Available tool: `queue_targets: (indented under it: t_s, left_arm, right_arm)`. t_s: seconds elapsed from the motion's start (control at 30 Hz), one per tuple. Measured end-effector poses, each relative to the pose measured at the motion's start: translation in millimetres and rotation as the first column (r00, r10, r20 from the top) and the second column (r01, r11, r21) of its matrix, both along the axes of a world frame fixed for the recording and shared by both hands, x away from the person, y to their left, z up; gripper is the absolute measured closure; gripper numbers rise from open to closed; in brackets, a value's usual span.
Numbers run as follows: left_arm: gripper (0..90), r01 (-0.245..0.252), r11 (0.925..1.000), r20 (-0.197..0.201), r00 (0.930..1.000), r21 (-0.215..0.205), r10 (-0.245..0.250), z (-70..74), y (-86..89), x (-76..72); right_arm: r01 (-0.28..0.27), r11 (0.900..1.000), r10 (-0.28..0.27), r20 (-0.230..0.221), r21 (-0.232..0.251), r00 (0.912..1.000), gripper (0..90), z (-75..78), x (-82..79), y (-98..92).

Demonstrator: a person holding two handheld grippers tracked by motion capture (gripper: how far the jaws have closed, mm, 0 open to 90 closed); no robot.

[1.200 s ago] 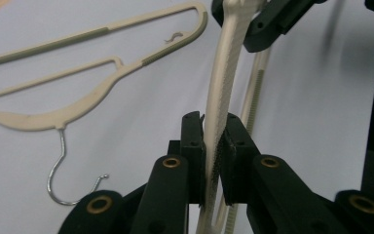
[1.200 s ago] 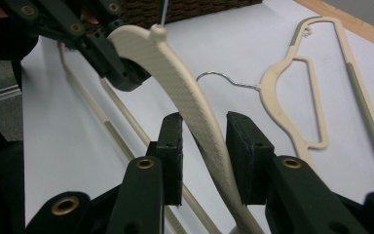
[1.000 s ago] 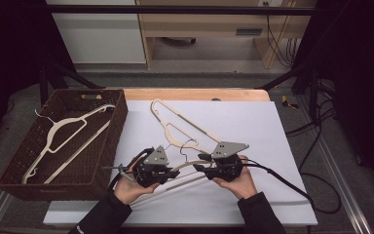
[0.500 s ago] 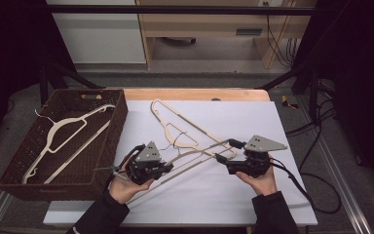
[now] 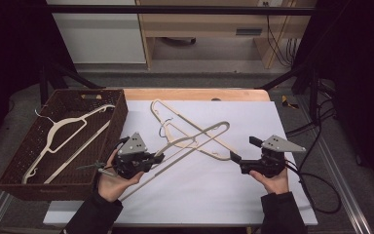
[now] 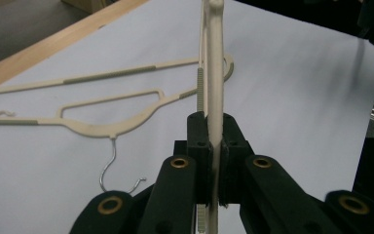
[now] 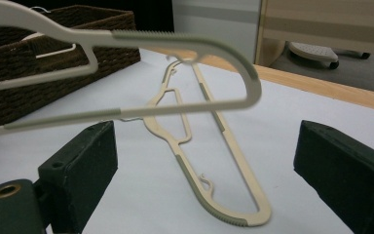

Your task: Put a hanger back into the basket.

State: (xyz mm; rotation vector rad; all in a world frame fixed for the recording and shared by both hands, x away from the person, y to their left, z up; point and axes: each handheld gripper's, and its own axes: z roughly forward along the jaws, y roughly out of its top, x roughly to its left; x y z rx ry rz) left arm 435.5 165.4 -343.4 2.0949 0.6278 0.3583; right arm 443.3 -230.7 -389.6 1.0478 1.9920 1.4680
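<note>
The cream plastic hanger is lifted at a slant above the bench, one end clamped between the pads of the left hand-held gripper, its far curved end reaching out over the white sheet toward the right hand-held gripper. In the left gripper view the jaws pinch the hanger's bar edge-on. The right hand-held gripper's jaws have just been opening and stand wide apart, with nothing between them; in the right gripper view the hanger's rounded end hangs ahead of and above them. A second cream hanger lies flat on the sheet underneath, its wire hook pointing toward the person. The sheet covers most of the bench, leaving a wooden strip bare along the far edge. At the left of the bench stands a dark wicker basket with a third hanger inside. Beyond the bench are a grey floor, a white cabinet and a light wooden desk; black cables trail off the right side.
</note>
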Motion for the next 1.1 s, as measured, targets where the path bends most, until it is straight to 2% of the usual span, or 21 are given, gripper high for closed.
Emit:
queue_targets:
  t_s: [0.13,0.4,0.63,0.87,1.1]
  left_arm:
    - [86.3,-0.013,0.9999,0.02,0.9997,0.005,0.013,17.1,6.0,0.3]
    - [86.3,-0.016,0.9993,0.035,0.9992,-0.035,0.017,48.0,24.1,0.6]
    - [86.3,-0.033,0.9986,0.048,0.9982,-0.04,0.035,73.3,44.3,8.3]
    - [86.3,-0.066,0.9965,0.051,0.9963,-0.052,0.069,87.2,69.1,18.3]
    - [86.3,-0.122,0.9901,0.068,0.9896,-0.069,0.127,96.5,100.8,25.4]
  right_arm:
    - [0.015,1.0,-0.015,0.0,0.007,0.9999,8.1,0.1,-0.8,-5.0]
    - [0.041,0.999,-0.041,0.001,0.023,0.9992,7.3,-0.2,-3.2,-12.8]
    - [0.043,0.999,-0.043,0.007,0.027,0.999,6.8,0.0,-4.3,-15.4]
    - [0.046,0.999,-0.046,0.014,0.027,0.9988,5.4,0.3,-4.8,-17.0]
    - [0.046,0.999,-0.046,0.012,0.025,0.9989,4.7,-0.2,-4.7,-18.0]
